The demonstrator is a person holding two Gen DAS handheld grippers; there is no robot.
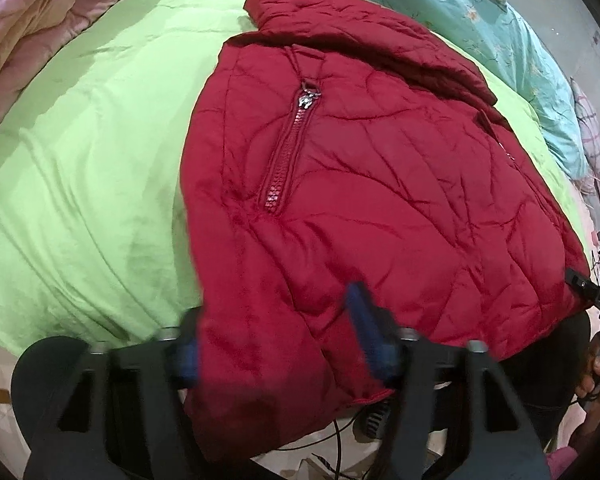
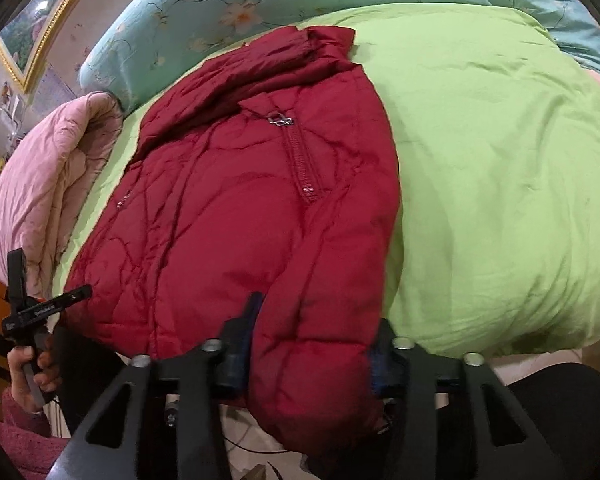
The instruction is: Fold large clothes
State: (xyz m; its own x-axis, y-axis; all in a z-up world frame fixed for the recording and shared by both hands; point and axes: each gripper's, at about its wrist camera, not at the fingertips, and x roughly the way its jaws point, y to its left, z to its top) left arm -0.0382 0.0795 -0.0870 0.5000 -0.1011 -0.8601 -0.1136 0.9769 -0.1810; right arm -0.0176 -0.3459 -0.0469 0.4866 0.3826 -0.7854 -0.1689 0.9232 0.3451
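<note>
Red jacket hem hid both grippers' fingertips (blurred), left gripper and right gripper clamped on it, lettering on the tools unreadable.

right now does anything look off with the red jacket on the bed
Mostly fine: the red jacket lies flat on the green sheet, pocket zipper closed. The one oddity is that its near hem hangs off the bed edge, with padded fabric bunched between the fingers of the left gripper and the right gripper.
</note>
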